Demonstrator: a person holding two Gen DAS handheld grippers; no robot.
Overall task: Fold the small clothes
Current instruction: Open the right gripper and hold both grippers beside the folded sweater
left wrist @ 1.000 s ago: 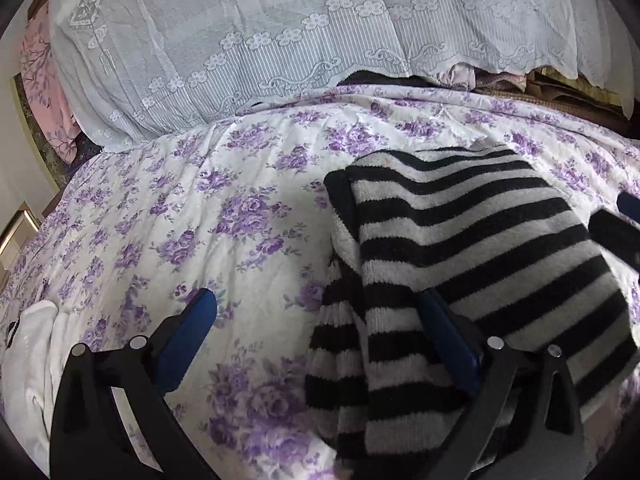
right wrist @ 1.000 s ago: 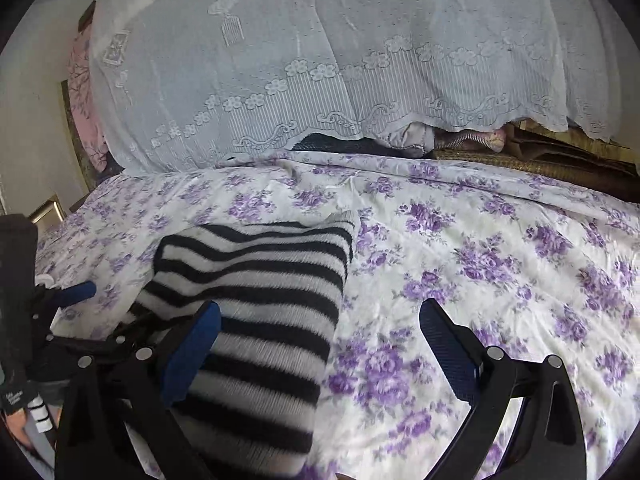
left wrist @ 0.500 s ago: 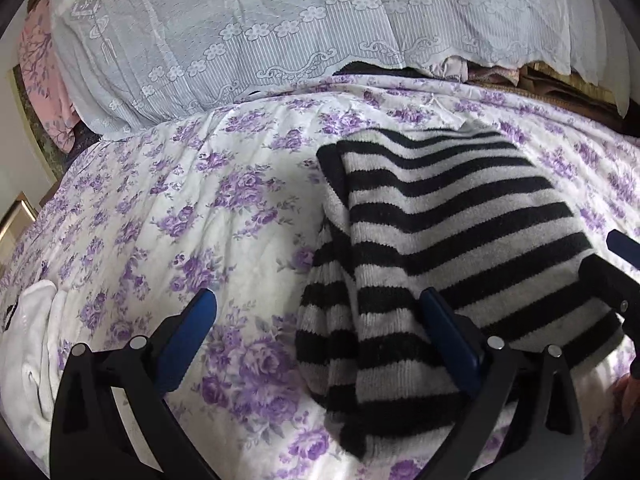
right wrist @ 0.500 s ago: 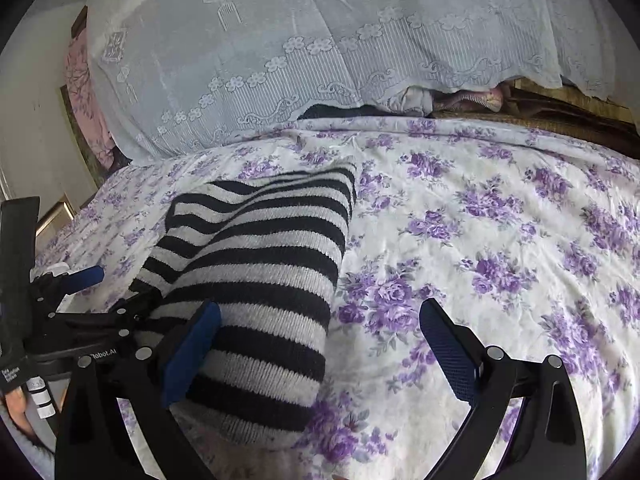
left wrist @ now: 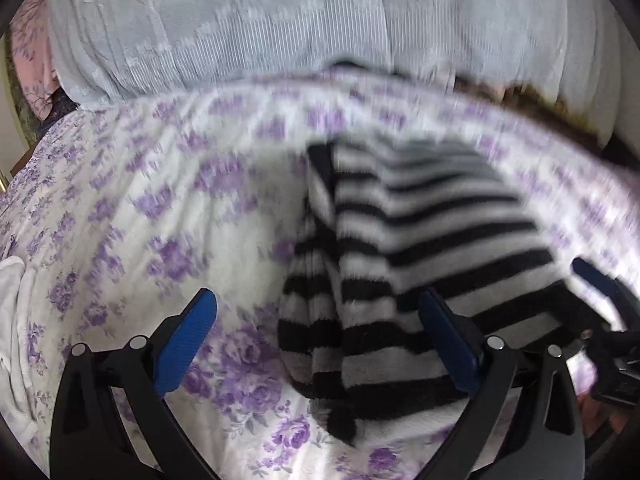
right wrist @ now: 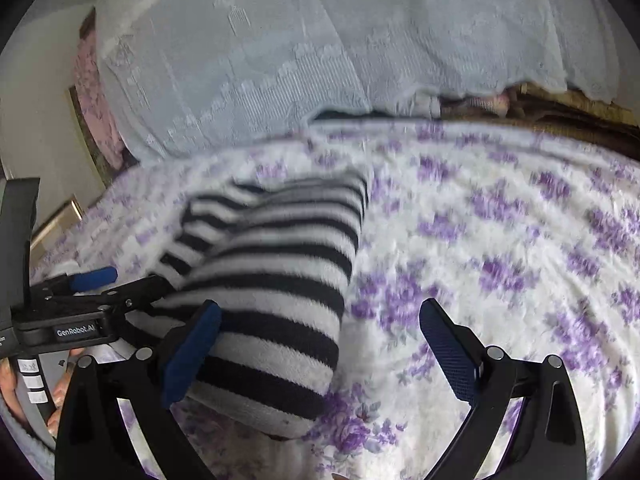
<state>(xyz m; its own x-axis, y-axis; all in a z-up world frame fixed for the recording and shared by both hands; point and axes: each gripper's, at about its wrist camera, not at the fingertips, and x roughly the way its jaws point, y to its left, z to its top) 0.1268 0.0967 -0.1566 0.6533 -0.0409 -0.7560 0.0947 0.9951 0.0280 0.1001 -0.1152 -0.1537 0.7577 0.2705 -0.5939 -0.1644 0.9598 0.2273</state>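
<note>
Striped sweater lies folded mid-bed on the floral bedspread. Your left gripper and right gripper gape wide, empty; pinch both near corners evenly before folding.

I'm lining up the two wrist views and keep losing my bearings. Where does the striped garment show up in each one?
Left wrist view: the striped garment fills centre to lower right, passing behind the right finger of the left tongs.
Right wrist view: it lies centre-left, behind the left finger of the right tongs.
Shared landmark: the white lace cover across the top.
</note>
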